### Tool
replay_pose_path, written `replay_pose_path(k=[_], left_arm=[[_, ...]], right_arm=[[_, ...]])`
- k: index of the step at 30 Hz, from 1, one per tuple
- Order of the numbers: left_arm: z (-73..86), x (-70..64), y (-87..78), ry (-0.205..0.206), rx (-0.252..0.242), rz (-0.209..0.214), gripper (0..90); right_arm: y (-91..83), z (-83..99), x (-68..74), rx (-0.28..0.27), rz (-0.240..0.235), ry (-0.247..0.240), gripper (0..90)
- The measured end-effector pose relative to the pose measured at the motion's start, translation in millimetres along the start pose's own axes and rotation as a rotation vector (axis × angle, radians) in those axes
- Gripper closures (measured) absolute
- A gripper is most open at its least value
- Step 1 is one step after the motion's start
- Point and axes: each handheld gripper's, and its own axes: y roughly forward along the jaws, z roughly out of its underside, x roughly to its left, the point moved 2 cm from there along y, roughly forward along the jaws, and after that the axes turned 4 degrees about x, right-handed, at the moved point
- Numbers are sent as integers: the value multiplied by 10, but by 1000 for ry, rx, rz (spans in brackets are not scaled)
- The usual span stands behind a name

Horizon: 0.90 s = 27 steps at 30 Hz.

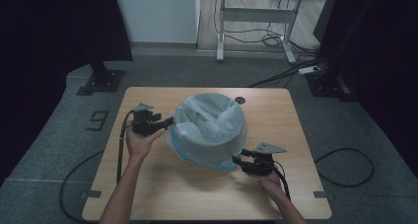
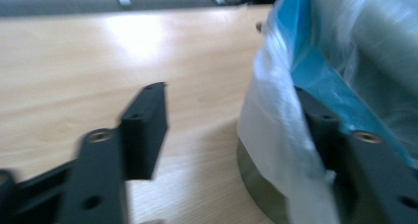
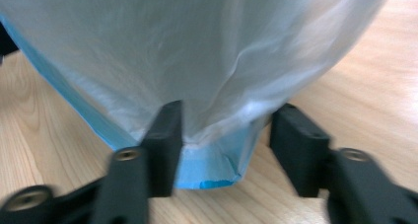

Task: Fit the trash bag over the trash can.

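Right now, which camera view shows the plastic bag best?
The high view: the plastic bag appears whole, draped over the bin on the table. The left gripper view shows one blurred side of it beside a jaw. The right gripper view shows its lower edge between the open jaws.

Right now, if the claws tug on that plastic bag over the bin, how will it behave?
The bag looks thin and crinkled, so it will probably flop and stretch rather than hold shape. Its blue edge hangs loose between the right claw jaws, likely slippery. The bin seems light and might slide.
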Motion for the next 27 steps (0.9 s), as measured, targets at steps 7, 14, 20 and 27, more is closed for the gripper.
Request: replay_pose_path(k=[7, 14, 20, 27], left_arm=[[-17, 27, -216, -4, -5, 84, 154], [-105, -7, -258, 12, -30, 94, 100], [-314, -204, -368, 42, -51, 154, 119], [-644, -605, -287, 111, 2, 258, 143]], right_arm=[[-86, 4, -69, -37, 24, 58, 336], [-165, 12, -107, -40, 34, 67, 335], [-316, 68, -165, -48, 50, 83, 334], [-436, 115, -184, -60, 57, 114, 331]])
